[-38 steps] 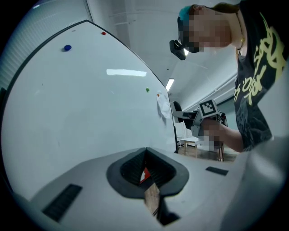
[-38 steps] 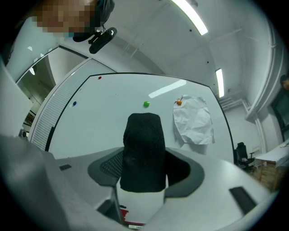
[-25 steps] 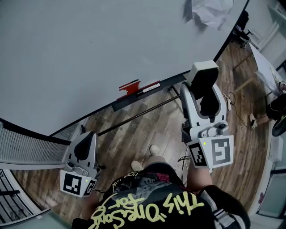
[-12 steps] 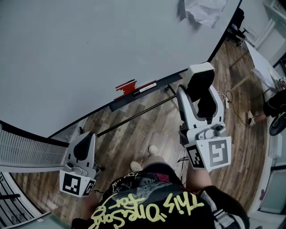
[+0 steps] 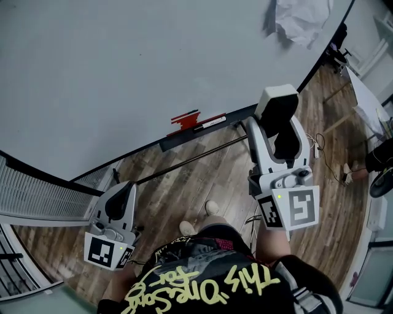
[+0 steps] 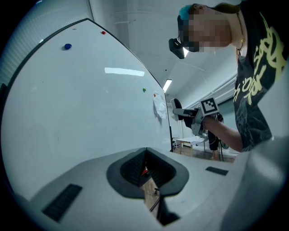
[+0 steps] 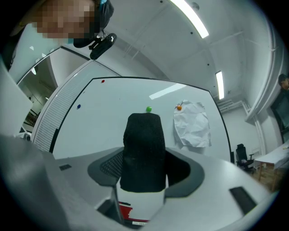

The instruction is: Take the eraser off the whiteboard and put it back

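Note:
The eraser (image 5: 278, 98), a white block with black felt (image 7: 144, 151), is clamped in my right gripper (image 5: 279, 126), which is shut on it and held a little in front of the whiteboard (image 5: 123, 61). In the right gripper view the felt stands upright between the jaws of that gripper (image 7: 143, 176), and the whiteboard (image 7: 108, 108) lies beyond it. My left gripper (image 5: 120, 201) hangs low at the left, away from the board. Its jaws are shut with nothing between them, and they point along the board (image 6: 67, 113).
The board's tray (image 5: 178, 138) carries a red holder (image 5: 186, 120) and a marker (image 5: 212, 123). A crumpled paper (image 5: 304, 18) is pinned at the board's right end, near green (image 7: 148, 109) and orange (image 7: 179, 107) magnets. Wooden floor (image 5: 184, 184) lies below, with desks and cables to the right.
The head view has swayed slightly. The right gripper still holds the eraser at about the same spot near the board, and the left gripper has barely moved.

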`<state>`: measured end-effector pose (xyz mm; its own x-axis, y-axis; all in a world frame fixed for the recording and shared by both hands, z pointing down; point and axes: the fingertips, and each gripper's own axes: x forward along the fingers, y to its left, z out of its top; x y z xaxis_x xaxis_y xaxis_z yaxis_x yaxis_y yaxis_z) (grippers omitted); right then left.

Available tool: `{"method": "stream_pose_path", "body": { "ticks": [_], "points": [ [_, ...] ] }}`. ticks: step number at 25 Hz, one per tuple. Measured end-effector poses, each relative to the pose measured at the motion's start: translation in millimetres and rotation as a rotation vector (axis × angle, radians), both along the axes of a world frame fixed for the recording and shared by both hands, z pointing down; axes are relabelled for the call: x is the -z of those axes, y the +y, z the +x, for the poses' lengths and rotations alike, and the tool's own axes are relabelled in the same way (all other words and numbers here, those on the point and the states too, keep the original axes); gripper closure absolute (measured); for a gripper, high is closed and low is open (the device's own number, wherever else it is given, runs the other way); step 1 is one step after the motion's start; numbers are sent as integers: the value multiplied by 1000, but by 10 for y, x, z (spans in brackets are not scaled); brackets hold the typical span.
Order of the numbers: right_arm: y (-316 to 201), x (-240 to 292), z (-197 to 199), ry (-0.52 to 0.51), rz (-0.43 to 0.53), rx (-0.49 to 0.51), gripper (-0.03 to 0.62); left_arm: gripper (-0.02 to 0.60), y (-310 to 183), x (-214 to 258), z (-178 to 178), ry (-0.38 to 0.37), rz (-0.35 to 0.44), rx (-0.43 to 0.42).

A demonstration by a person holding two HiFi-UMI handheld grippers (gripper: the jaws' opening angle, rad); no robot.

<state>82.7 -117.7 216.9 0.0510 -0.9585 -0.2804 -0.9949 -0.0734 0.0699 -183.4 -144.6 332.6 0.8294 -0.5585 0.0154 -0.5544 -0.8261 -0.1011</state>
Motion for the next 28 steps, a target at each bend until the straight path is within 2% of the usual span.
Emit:
{"method": "stream_pose_path", "body": {
  "ticks": [12, 21, 28],
  "points": [
    [-562, 81, -198, 25, -10, 121, 338, 574, -83, 52, -285, 14, 0, 150],
    [-1003, 93, -359, 39, -20, 226, 336, 574, -112, 69, -366, 29, -2, 260],
    [-1293, 62, -452, 59, -36, 271, 336, 574, -116, 94, -391, 31, -4, 325]
  ]
}}
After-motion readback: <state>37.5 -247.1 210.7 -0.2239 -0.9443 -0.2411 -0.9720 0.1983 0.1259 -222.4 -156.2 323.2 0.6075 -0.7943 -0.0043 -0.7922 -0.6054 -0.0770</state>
